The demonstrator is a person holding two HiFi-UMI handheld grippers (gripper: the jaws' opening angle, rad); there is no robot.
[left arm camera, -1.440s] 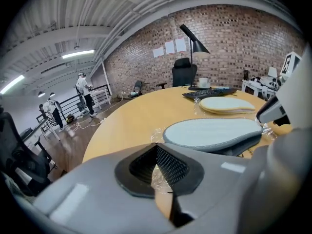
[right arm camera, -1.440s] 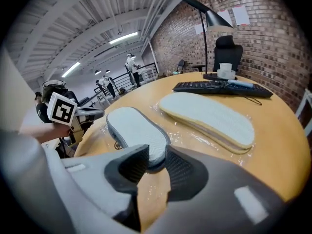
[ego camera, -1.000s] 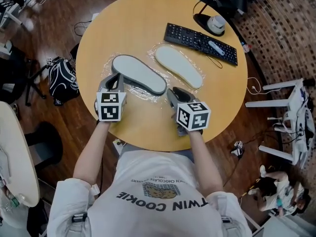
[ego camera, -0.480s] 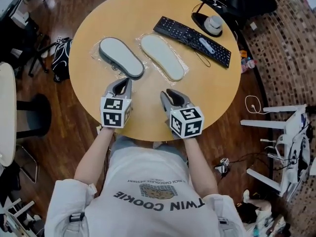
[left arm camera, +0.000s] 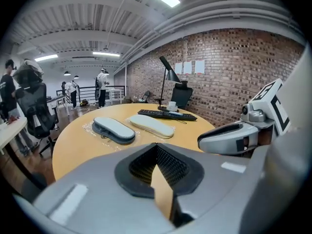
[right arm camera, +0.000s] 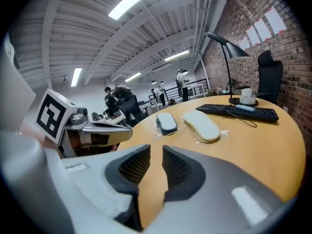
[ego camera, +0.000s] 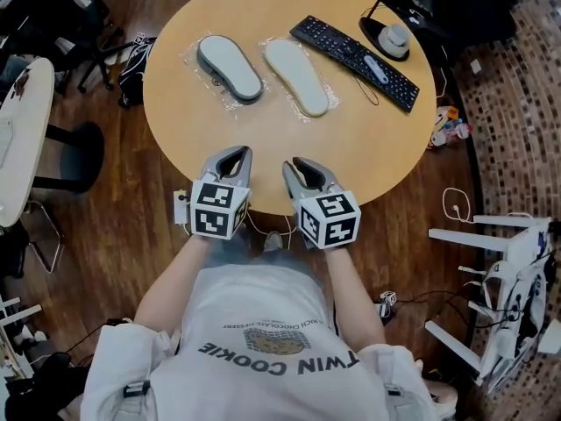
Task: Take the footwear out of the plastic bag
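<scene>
Two slippers lie soles-up on the far left of the round wooden table (ego camera: 368, 139), each wrapped in crinkled clear plastic. One is dark grey (ego camera: 230, 67) (left arm camera: 113, 129) (right arm camera: 167, 122), the other pale (ego camera: 296, 77) (left arm camera: 151, 125) (right arm camera: 201, 126). My left gripper (ego camera: 235, 158) (left arm camera: 156, 147) hovers at the near table edge, well short of them, shut and empty. Beside it my right gripper (ego camera: 304, 168) (right arm camera: 156, 152) has a narrow gap between its pads, which are closing with nothing between them.
A black keyboard (ego camera: 355, 51) (right arm camera: 239, 111) and a desk lamp's base (ego camera: 396, 40) stand at the table's far right. Off the table are a black bag (ego camera: 131, 60), a white table (ego camera: 22, 139) at left, white stands at right, and people in the background.
Both grippers have drawn back from beside the dark slipper to the near table edge. The slippers lie where they were. The right jaws' gap has narrowed.
</scene>
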